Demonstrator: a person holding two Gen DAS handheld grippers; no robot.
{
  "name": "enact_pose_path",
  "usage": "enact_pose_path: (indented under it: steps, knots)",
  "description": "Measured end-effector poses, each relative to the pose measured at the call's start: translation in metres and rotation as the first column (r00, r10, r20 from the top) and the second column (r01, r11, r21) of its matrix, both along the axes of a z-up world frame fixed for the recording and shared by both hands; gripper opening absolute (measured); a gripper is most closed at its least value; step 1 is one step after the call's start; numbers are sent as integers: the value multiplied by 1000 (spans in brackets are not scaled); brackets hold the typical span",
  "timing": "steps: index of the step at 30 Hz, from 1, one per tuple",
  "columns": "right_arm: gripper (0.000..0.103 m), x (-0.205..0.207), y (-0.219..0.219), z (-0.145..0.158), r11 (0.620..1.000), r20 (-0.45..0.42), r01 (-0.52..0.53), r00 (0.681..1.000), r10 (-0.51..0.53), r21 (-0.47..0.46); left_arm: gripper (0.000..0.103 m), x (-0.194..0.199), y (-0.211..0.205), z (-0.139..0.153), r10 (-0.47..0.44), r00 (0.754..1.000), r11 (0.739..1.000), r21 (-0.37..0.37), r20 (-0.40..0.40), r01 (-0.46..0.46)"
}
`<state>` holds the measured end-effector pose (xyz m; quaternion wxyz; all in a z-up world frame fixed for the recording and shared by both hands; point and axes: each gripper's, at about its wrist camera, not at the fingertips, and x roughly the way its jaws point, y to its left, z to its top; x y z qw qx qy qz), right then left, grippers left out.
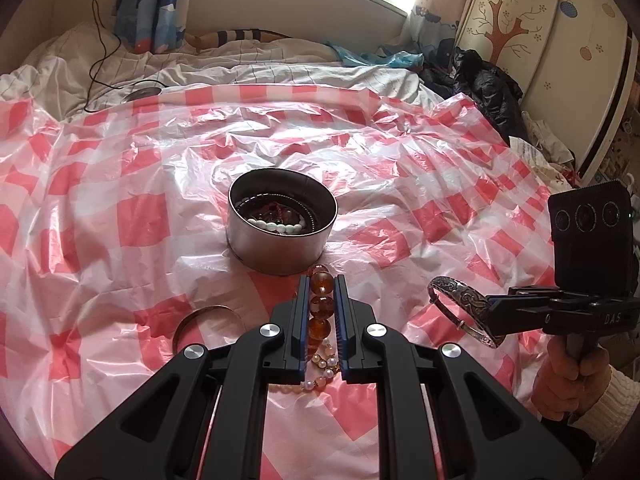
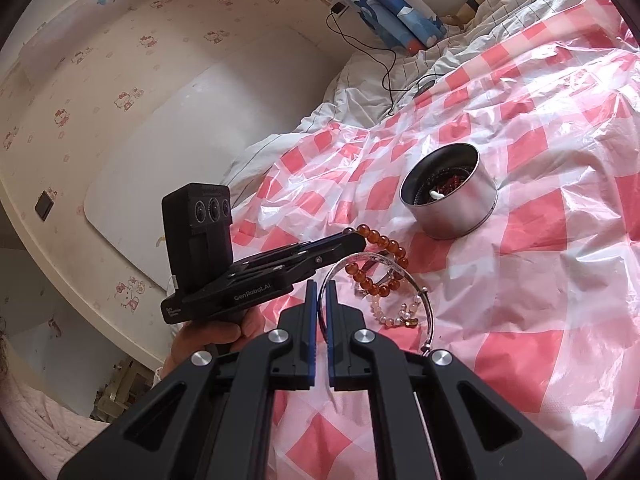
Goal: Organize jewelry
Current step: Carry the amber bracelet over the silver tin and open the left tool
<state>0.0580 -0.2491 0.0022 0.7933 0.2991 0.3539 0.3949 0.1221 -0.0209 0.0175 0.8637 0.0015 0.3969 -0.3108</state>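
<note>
Jaws of the left gripper (image 1: 322,308) pinched on an amber bead bracelet (image 1: 321,304), lifted just short of the round metal tin (image 1: 280,248); a pearl strand (image 1: 324,364) lies under it. Right gripper (image 2: 321,304) clamped on the rim of a carved silver bangle (image 1: 464,308), held clear of the sheet. Step, by my reading: carrying pieces to the tin, which already holds white and dark red beads. Next calls for a lift over the rim, then release. Checked plastic sheet (image 1: 120,200) crinkled, glossy; a plain bangle (image 1: 192,320) lies flat on it.
</note>
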Motion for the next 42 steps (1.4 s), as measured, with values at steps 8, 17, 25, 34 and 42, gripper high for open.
enact_pose_path:
  steps: [8, 17, 25, 34, 42]
  knots:
    - [5, 4, 1, -7, 1000, -24, -1, 1000, 1, -3, 10, -1, -4, 3, 22, 999, 998, 59, 45, -25]
    - [5, 17, -1, 7, 1000, 0, -2, 1000, 2, 13, 10, 4, 2, 19, 17, 999, 999, -47, 41, -15]
    - [5, 67, -10, 30, 999, 45, 27, 999, -28, 34, 10, 27, -8, 64, 1, 997, 988, -156, 76, 11]
    - [5, 91, -30, 16, 995, -2, 87, 996, -87, 45, 10, 100, -23, 18, 11, 997, 951, -308, -70, -32]
    - [5, 123, -23, 11, 995, -13, 96, 995, -96, 0, 15, 125, -20, -30, 176, 975, 983, -21, -139, -180]
